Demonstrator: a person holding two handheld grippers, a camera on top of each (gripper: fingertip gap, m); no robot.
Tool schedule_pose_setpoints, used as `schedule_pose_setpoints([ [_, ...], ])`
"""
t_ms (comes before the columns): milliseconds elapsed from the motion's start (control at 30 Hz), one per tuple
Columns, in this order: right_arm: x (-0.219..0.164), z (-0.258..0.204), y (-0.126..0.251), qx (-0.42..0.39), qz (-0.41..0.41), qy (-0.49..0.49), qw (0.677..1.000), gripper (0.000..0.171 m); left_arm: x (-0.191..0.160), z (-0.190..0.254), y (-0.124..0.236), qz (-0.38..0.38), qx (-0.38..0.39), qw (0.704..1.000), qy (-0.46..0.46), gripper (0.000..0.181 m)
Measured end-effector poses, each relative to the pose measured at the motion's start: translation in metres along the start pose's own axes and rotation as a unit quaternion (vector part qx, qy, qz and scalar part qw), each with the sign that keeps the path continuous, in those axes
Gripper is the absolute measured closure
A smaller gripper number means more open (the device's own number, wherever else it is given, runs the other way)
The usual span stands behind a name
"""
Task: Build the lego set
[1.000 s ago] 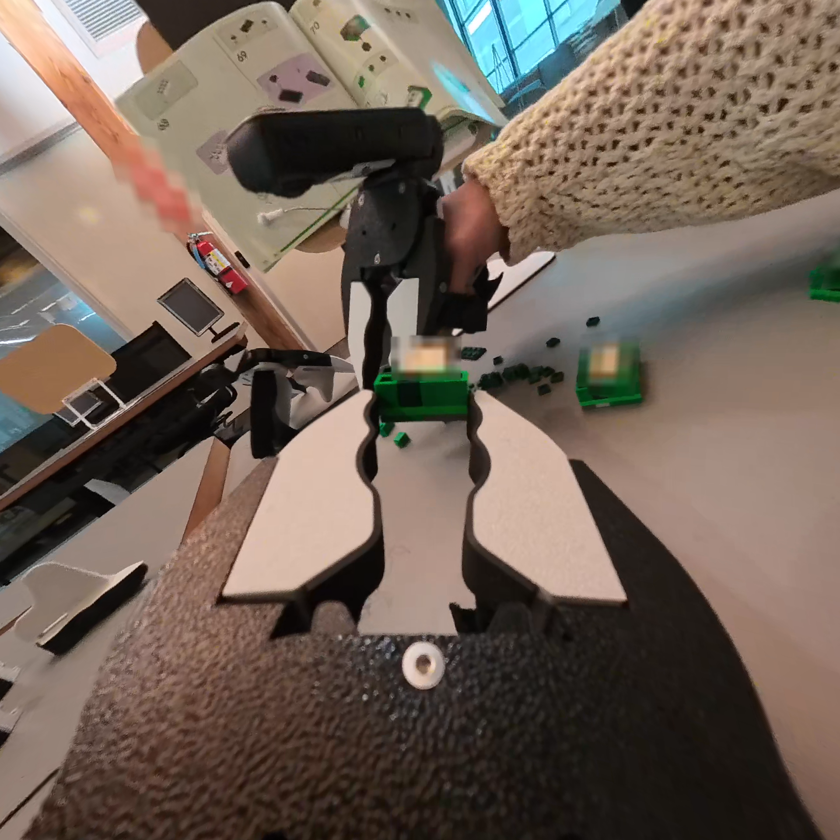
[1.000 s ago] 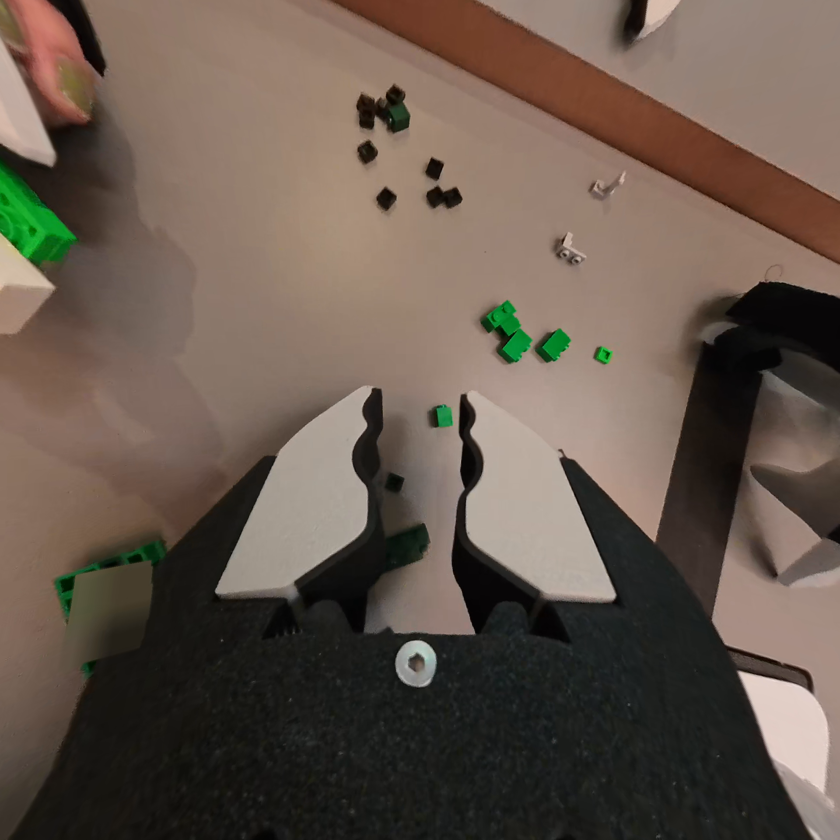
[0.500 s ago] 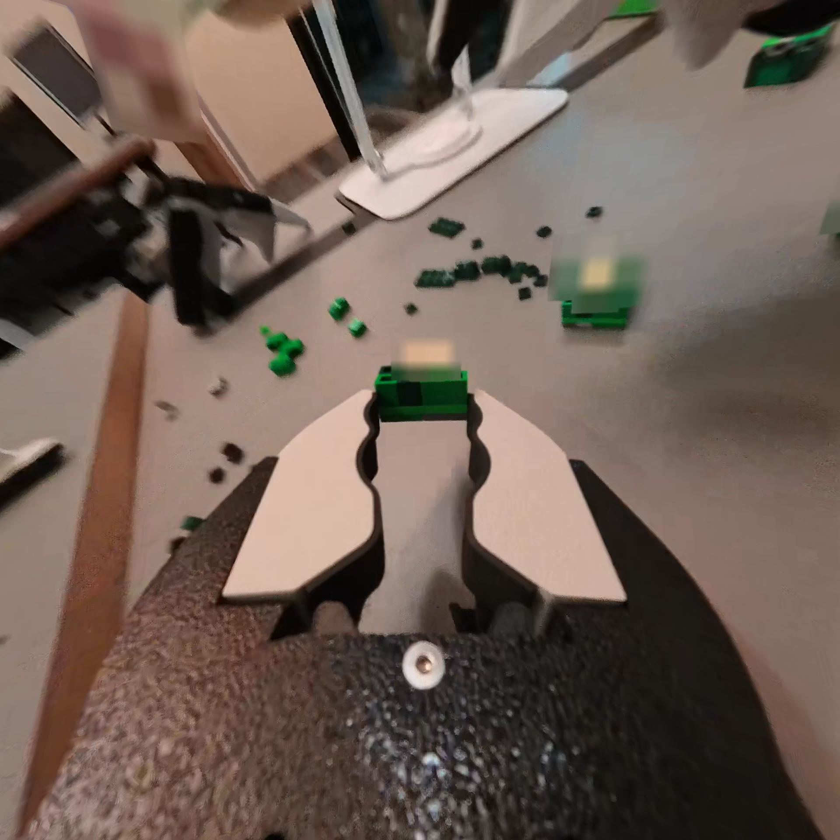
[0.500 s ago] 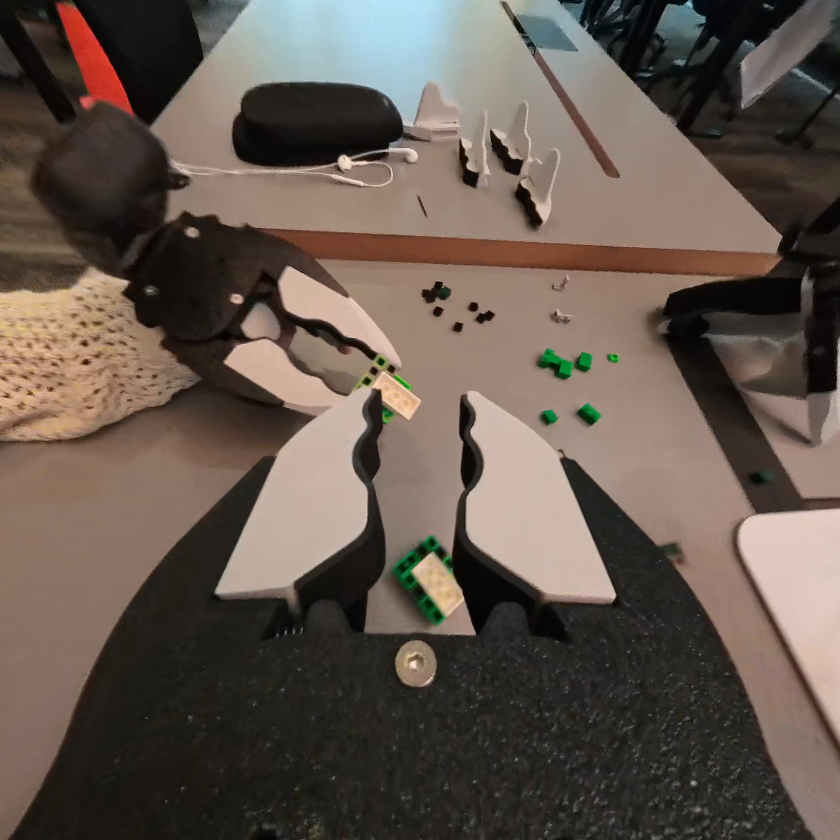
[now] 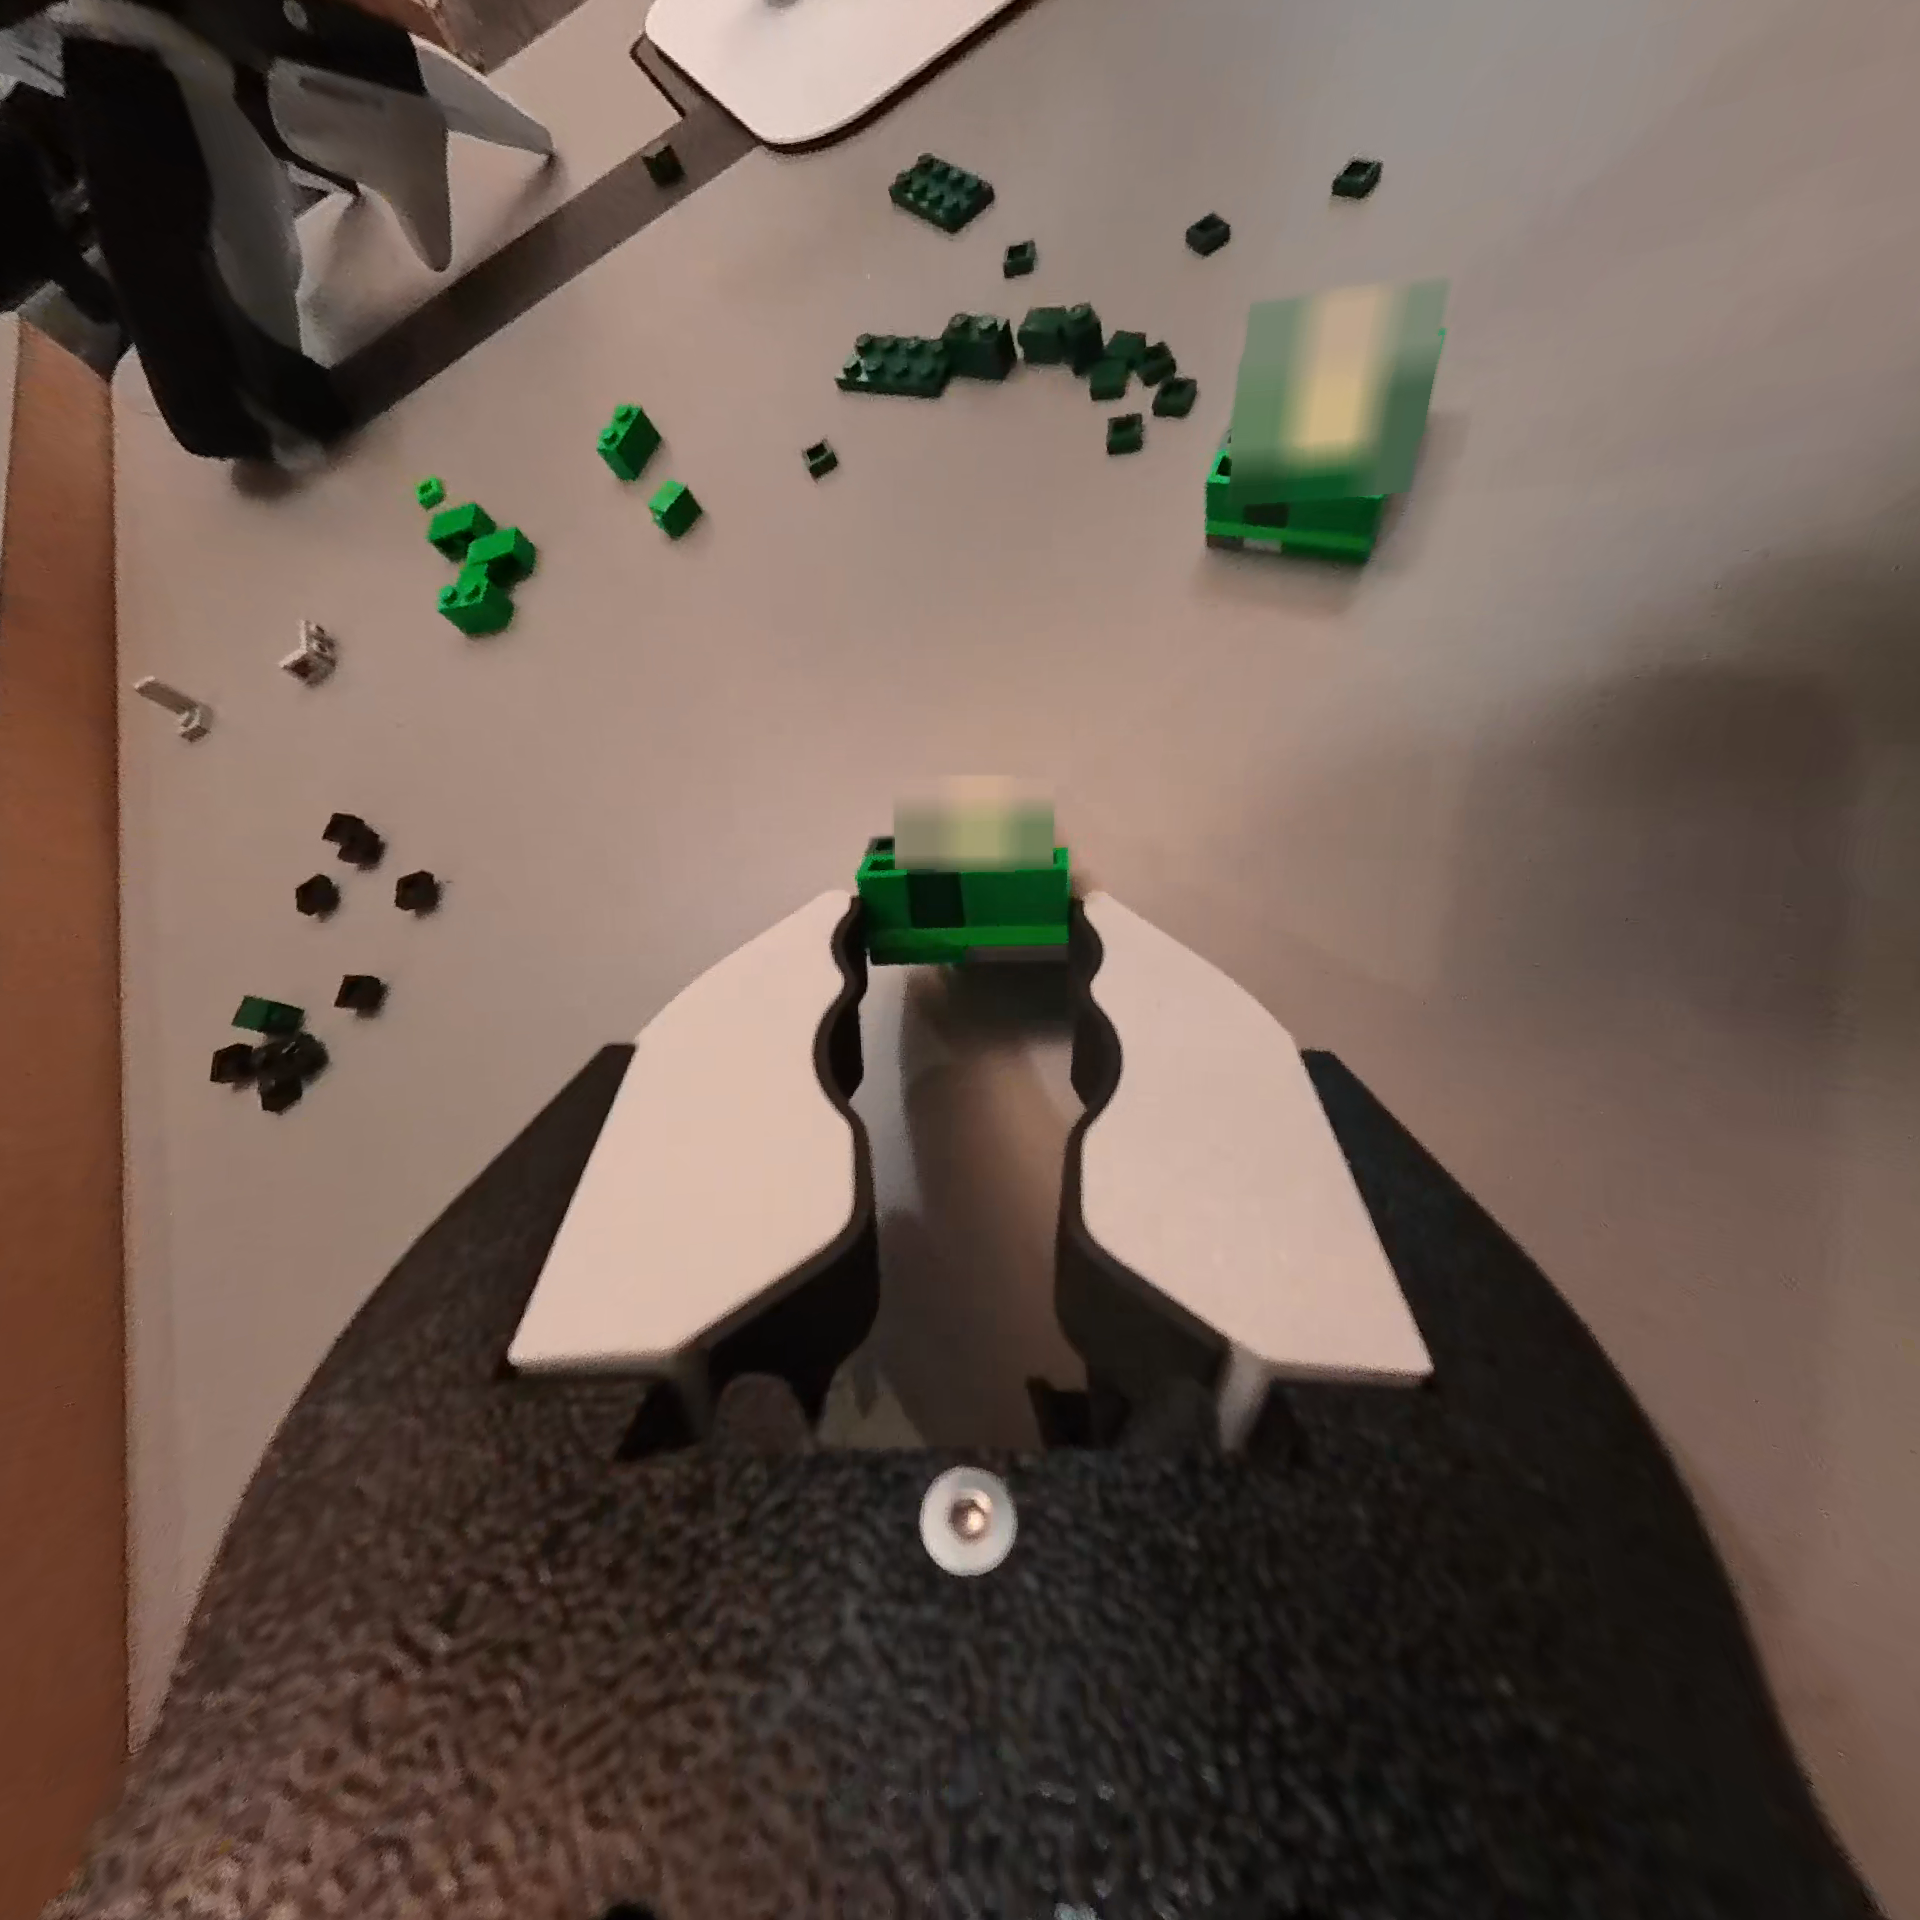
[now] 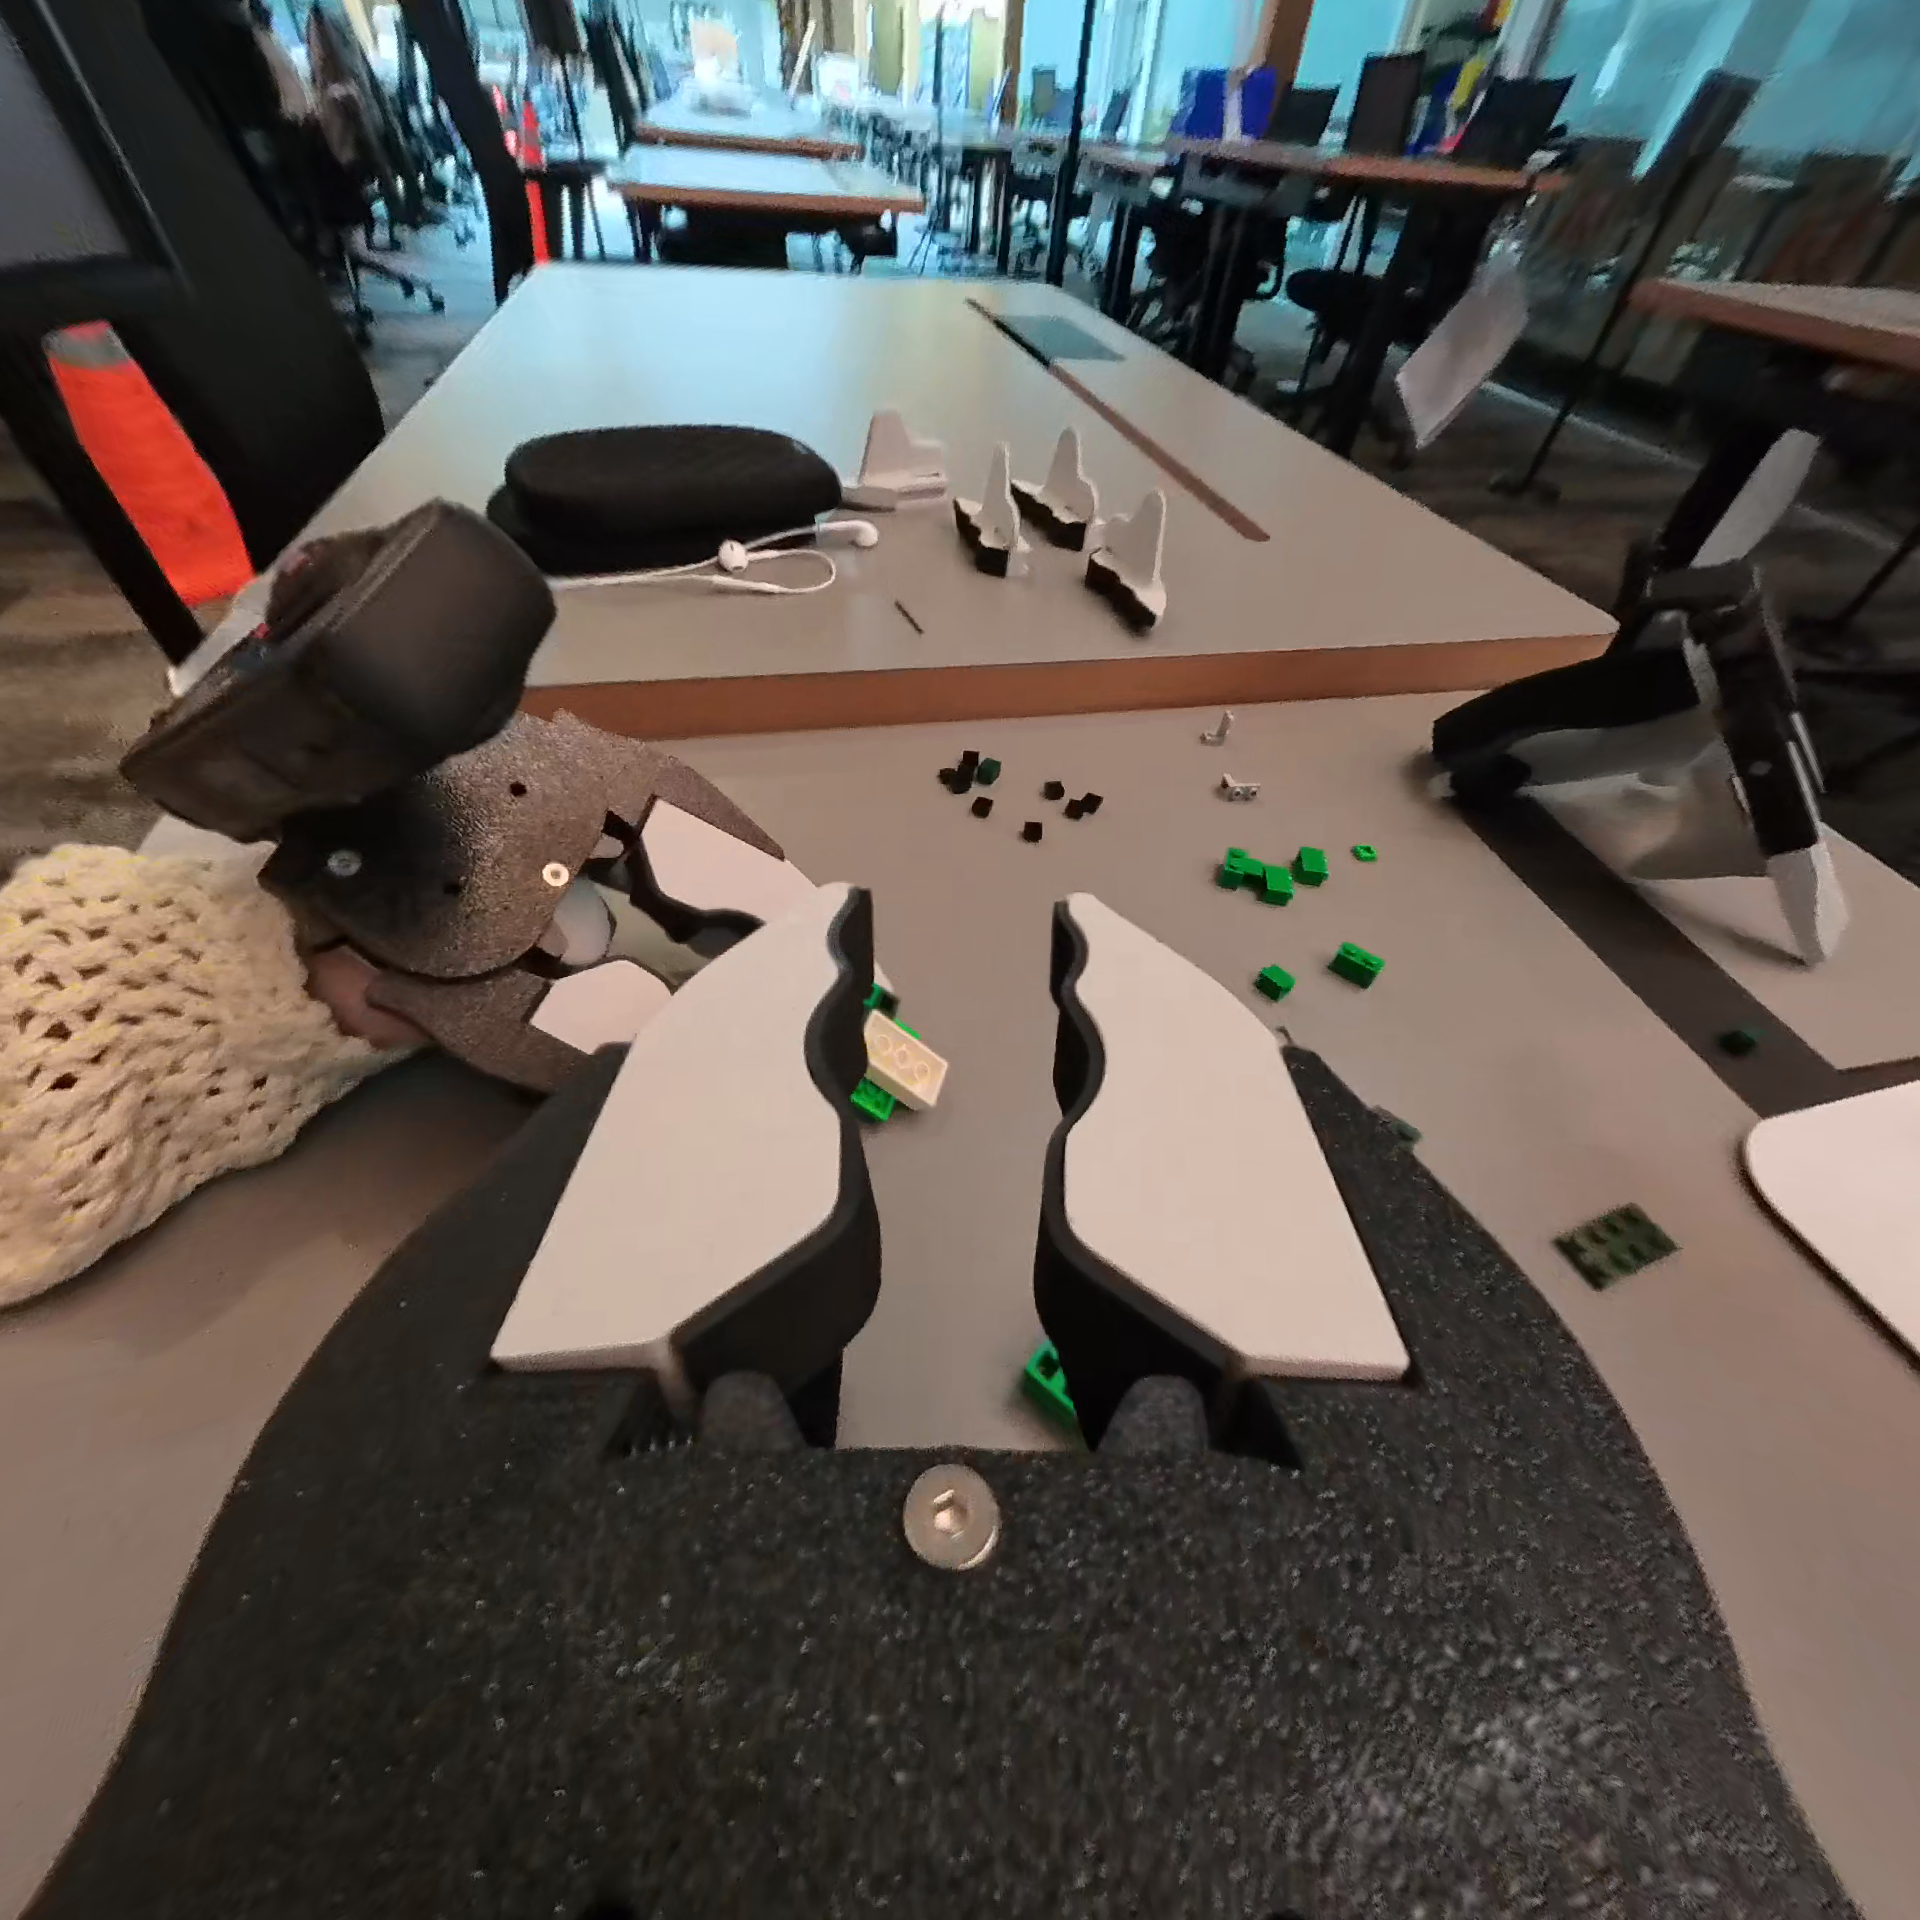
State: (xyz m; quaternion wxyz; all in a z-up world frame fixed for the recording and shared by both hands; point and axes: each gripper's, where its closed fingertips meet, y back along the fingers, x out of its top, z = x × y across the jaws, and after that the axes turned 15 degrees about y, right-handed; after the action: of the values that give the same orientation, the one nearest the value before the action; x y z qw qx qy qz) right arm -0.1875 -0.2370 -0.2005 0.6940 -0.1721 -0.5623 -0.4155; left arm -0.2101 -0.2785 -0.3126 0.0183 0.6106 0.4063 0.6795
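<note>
My left gripper [image 5: 964, 914] is shut on a small green lego assembly [image 5: 961, 899] with a cream brick on top and holds it low over the grey table [image 5: 1351, 935]. In the right wrist view the left gripper [image 6: 727, 935] shows at the left, held by a hand in a cream knit sleeve [image 6: 125, 1039], with the assembly [image 6: 902, 1060] at its tips. My right gripper [image 6: 961, 914] is open and empty, just right of that assembly. A second green assembly [image 5: 1294, 520] stands on the table to the far right.
Loose dark green bricks [image 5: 1018, 348], bright green bricks [image 5: 478, 561], black bits [image 5: 312, 935] and small white parts [image 5: 307, 655] lie scattered. A dark green plate [image 6: 1616, 1247], a spare gripper [image 6: 1714, 779] and a white base [image 6: 1849, 1195] are to the right. A second table [image 6: 1247, 623] stands behind. The left gripper's tips are roughly 12 cm from the right gripper's. The dark green plate [image 6: 1616, 1247] is about 20 cm from my right fingertips. My left wrist view [image 5: 942, 180] looks at it from another angle.
The left gripper has tipped down over the table, still shut on the green assembly. The right gripper has swung up from looking straight down to looking level across the table, beside the left one.
</note>
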Motion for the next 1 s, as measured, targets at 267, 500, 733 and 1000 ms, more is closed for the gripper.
schedule_pose_setpoints([
  [267,-0.013,-0.056,0.024,-0.008,0.073,0.024,0.997,0.141,0.001,0.0,0.001,0.004,0.009,1.0,-0.005,0.145],
  [500,-0.014,-0.057,0.034,-0.029,0.083,0.053,0.995,0.138,0.002,0.0,0.002,0.011,0.017,1.0,-0.014,0.145],
  [733,-0.016,-0.048,0.038,-0.053,0.086,0.059,0.993,0.139,0.0,0.0,0.001,0.003,0.008,1.0,-0.003,0.145],
  [1000,-0.021,-0.046,0.038,-0.061,0.076,0.08,0.992,0.141,0.0,-0.001,0.0,-0.002,0.003,1.0,0.005,0.145],
])
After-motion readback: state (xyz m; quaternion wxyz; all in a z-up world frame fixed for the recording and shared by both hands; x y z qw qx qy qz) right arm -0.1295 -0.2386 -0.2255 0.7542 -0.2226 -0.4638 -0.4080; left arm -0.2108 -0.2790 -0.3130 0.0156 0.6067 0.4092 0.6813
